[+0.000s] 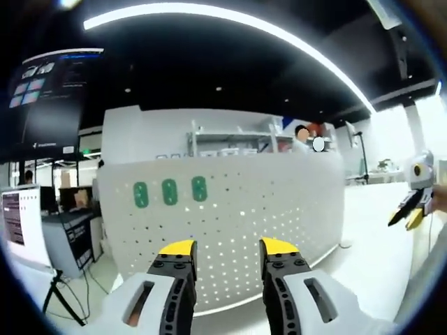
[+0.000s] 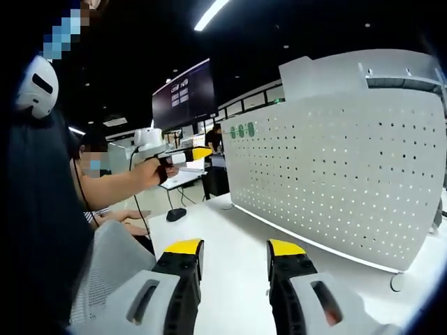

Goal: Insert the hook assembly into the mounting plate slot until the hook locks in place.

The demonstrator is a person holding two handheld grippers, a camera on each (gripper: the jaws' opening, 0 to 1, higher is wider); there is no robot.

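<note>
- Two yellow-tipped jaws of the left hand-held gripper (image 1: pixel 227 248) rise in the left gripper view, standing well apart with nothing between them and touching nothing; past them the white perforated mounting plate (image 1: pixel 230 209) stands upright on the white counter (image 1: pixel 377 230), with three green tags (image 1: pixel 170 192) near its upper left corner.
- At that view's right edge the right hand-held gripper (image 1: pixel 412 209) comes in, off the plate's right end; whether it carries anything cannot be told.
- No hook assembly can be made out, so the step in hand looks like fetching it; the person would do well to find and grip it squarely before approaching a slot.
- In the right gripper view the right hand-held gripper's jaws are likewise wide apart and empty over the bare counter, the plate standing along the counter's far edge.
- Further left, the left hand-held gripper is held up in a hand (image 2: pixel 150 171), apart from the plate.
</note>
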